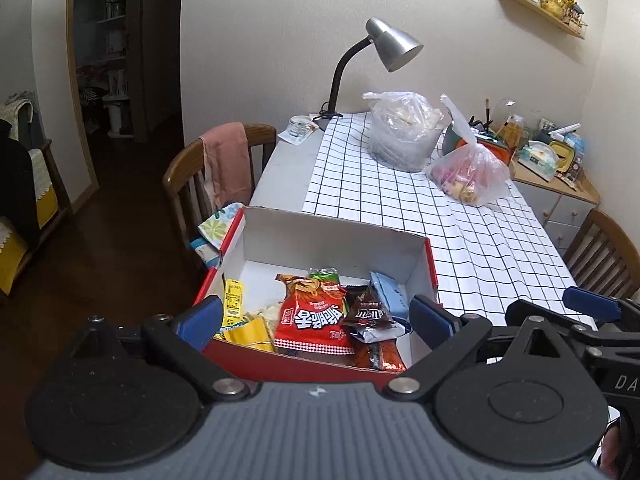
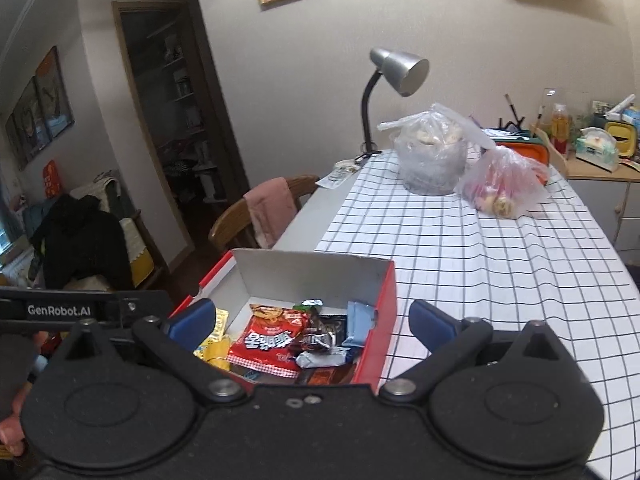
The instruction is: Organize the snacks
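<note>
at the near left edge of the table (image 1: 500, 240) sits one red box (image 1: 304, 364) with white inner walls, and every snack in view inside it lies toward its near end. counted left to right in the left wrist view: one yellow packet (image 1: 240, 320), one red packet (image 1: 312, 316) with white lettering, one green-topped packet (image 1: 324, 274) behind it, one dark brown chocolate packet (image 1: 370, 314) resting on a silver wrapper, and one light blue packet (image 1: 390, 292) leaning on the right wall. a further orange-brown wrapper (image 1: 386, 356) lies at the near right corner. the left gripper (image 1: 316, 316) hovers over the box's near edge, its two blue-tipped fingers spread wide and holding nothing. the right gripper (image 2: 310, 322) hangs just beside it, fingers likewise spread and empty, the box between them in its own view. farther back on the checked cloth stand two plastic bags: one clear bag (image 1: 404, 132) and one pinkish bag (image 1: 472, 172), near each other. one silver desk lamp (image 1: 384, 44) stands at the far end, and two wooden chairs are visible, one left chair (image 1: 216, 168) draped in pink cloth.
</note>
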